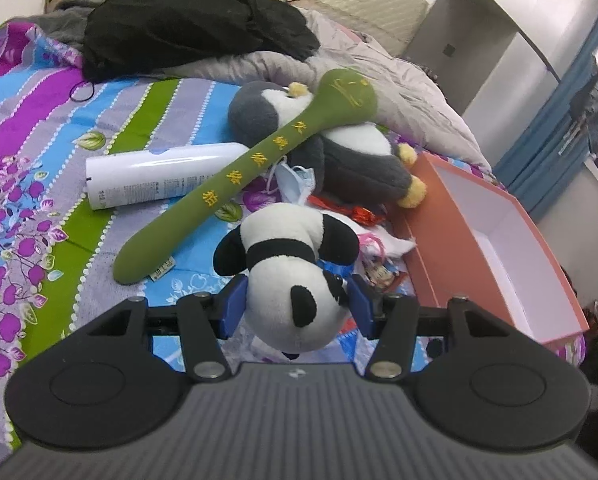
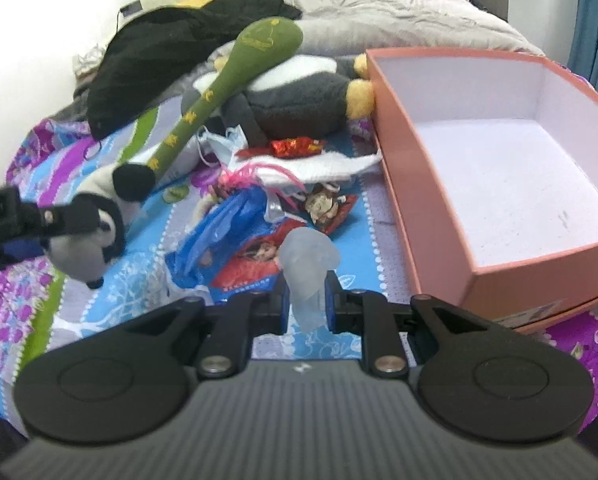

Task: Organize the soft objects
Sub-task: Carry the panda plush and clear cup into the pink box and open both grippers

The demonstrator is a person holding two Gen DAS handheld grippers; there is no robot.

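My left gripper is shut on a black-and-white panda plush, held above the bed; it also shows at the left of the right wrist view. My right gripper is shut on a pale translucent soft toy, just left of the open pink box. A grey penguin plush lies behind, with a long green plush stick across it. The box also shows in the left wrist view, white inside and holding nothing.
A white spray can lies on the striped flowered bedspread. Snack wrappers, a blue bag, a face mask and a white cloth lie between the toys and the box. Black clothing and a grey quilt lie behind.
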